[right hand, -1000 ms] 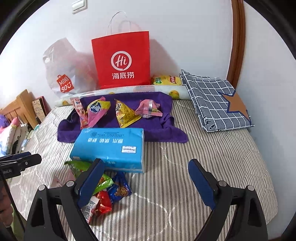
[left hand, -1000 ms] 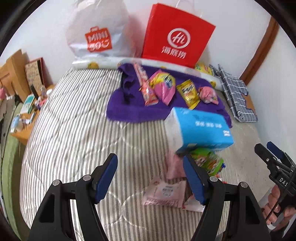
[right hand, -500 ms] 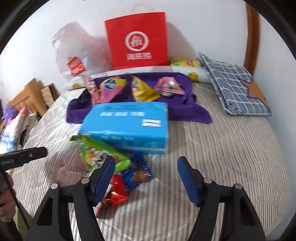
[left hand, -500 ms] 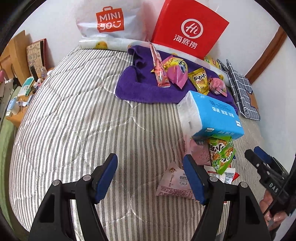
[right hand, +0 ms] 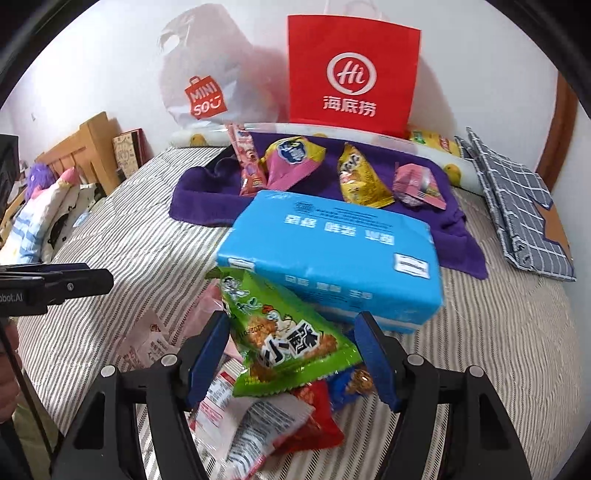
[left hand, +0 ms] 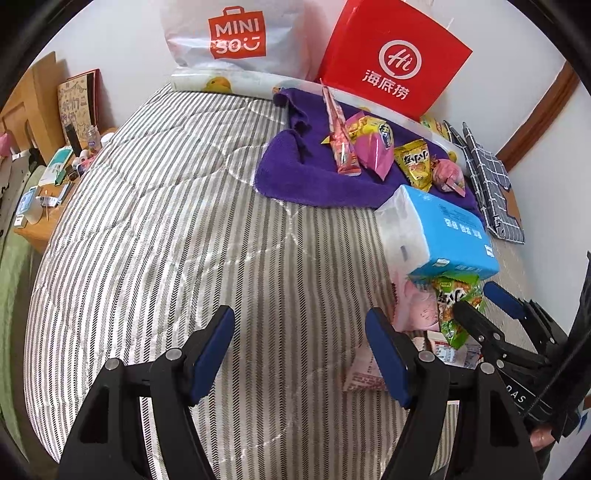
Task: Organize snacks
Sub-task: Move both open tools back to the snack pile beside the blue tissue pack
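Seen from the left wrist, the left gripper (left hand: 299,354) tilts down over the striped bedcover (left hand: 166,240), its blue-padded jaws spread wide with only fabric between them. To its right, the right gripper (left hand: 484,306) reaches in from the frame's edge, its tips at the green snack packet (left hand: 456,306) that pokes out from under the blue tissue pack (left hand: 439,229). A fingertip of the person's hand (left hand: 541,439) shows beneath that tool. Pale pink packets (left hand: 417,306) lie beside the green one. Farther up the bed, a purple towel (left hand: 306,173) carries four sorted snacks (left hand: 369,147) in a row, backed by a red paper bag (left hand: 395,59) and a white shopping bag (left hand: 236,33) against the wall.

From the right wrist, the right gripper (right hand: 291,354) angles down over the loose pile. Its jaws have just been closing and now bracket the green snack packet (right hand: 284,332); the left pad sits at the packet's edge, but a firm pinch on both sides cannot be confirmed, so the packet appears not yet clamped. A red packet (right hand: 317,417), a blue one (right hand: 351,384) and a clear-wrapped one (right hand: 251,428) lie underneath. The blue tissue pack (right hand: 332,251) rests just behind, partly over the green packet's far end. The left gripper (right hand: 55,284) enters from the left edge, well apart from the pile.
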The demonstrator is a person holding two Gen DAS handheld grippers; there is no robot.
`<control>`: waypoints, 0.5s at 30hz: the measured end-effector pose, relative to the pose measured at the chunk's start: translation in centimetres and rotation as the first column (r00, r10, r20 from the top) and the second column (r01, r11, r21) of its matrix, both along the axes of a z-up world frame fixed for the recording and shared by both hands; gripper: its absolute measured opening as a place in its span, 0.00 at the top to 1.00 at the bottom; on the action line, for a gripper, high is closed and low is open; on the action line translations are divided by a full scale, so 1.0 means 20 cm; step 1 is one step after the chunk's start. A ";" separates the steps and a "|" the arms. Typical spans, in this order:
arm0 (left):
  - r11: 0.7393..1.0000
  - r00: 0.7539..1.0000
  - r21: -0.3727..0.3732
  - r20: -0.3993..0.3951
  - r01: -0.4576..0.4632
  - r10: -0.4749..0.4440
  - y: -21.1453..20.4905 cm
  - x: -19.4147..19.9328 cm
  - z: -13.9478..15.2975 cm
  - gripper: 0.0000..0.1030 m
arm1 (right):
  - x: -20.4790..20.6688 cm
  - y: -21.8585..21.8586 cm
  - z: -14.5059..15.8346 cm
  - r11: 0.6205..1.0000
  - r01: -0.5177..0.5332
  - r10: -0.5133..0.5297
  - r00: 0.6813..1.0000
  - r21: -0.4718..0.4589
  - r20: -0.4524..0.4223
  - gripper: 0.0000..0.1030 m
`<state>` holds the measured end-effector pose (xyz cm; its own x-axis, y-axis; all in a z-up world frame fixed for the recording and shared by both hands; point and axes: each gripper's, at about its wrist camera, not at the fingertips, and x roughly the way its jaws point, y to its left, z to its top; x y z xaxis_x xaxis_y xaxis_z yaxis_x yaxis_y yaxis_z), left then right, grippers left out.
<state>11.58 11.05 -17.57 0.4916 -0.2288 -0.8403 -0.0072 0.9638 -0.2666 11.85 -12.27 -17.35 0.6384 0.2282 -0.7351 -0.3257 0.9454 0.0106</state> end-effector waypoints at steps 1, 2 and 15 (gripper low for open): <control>1.000 1.000 0.000 -0.002 -0.001 0.001 0.00 0.00 -0.01 0.30 | 0.01 0.02 -0.01 1.000 -0.010 0.010 1.000 -0.003 -0.006 0.33; 1.000 1.000 -0.002 -0.006 -0.002 0.002 0.01 0.00 -0.01 0.30 | 0.02 0.02 -0.01 1.000 -0.014 0.014 1.000 -0.006 -0.007 0.33; 1.000 1.000 -0.003 -0.026 0.011 -0.011 -0.04 0.00 -0.04 0.30 | -0.01 0.01 0.00 0.998 -0.056 0.056 0.998 -0.018 0.011 0.41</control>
<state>11.64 10.16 -18.39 0.4671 -0.2366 -0.8520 -0.0034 0.9631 -0.2693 11.56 -11.97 -17.27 0.6337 0.2507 -0.7318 -0.3783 0.9256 -0.0104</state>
